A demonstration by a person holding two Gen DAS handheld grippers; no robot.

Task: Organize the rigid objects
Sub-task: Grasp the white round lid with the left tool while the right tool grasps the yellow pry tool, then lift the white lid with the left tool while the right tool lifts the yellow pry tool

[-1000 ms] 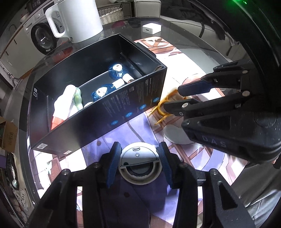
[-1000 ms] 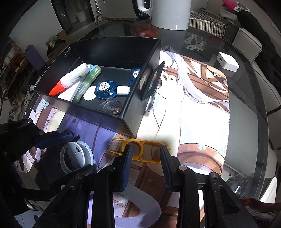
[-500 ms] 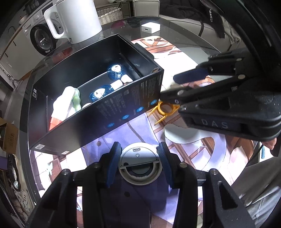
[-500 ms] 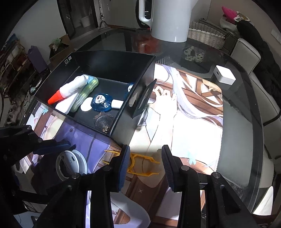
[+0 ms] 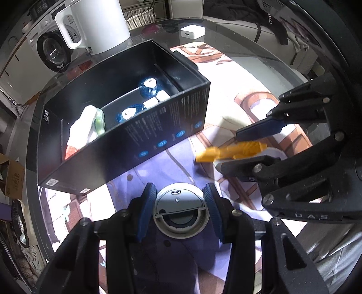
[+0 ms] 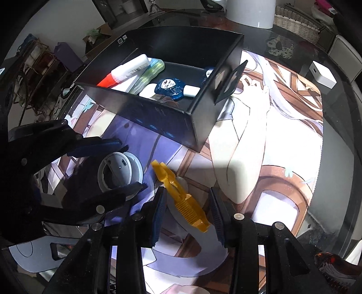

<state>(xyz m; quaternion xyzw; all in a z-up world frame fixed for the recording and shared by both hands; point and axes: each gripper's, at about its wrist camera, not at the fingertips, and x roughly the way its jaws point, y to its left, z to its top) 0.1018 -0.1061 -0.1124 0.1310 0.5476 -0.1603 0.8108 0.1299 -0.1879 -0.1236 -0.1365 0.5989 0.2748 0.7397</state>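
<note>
A black open box (image 5: 158, 135) (image 6: 172, 122) sits on the printed mat and holds a white marker with an orange cap (image 6: 126, 71), a green case (image 6: 149, 72) and blue round items (image 6: 168, 87). My left gripper (image 5: 179, 210) has its pads on both sides of a round grey-white device (image 5: 178, 212) (image 6: 120, 174) on the mat. My right gripper (image 6: 186, 210) (image 5: 246, 147) is open around a yellow plastic clip (image 6: 181, 199) (image 5: 230, 151), which lies slanted between the pads without touching them.
A white kettle (image 5: 95, 22) and a wicker basket (image 6: 296, 20) stand behind the box. A small white cube (image 5: 192, 31) (image 6: 322, 74) lies at the far side of the glass table. A washing machine (image 5: 52, 52) is beyond the table edge.
My right gripper swung around the yellow clip, which now lies slanted between its pads. The left gripper stays on the round device.
</note>
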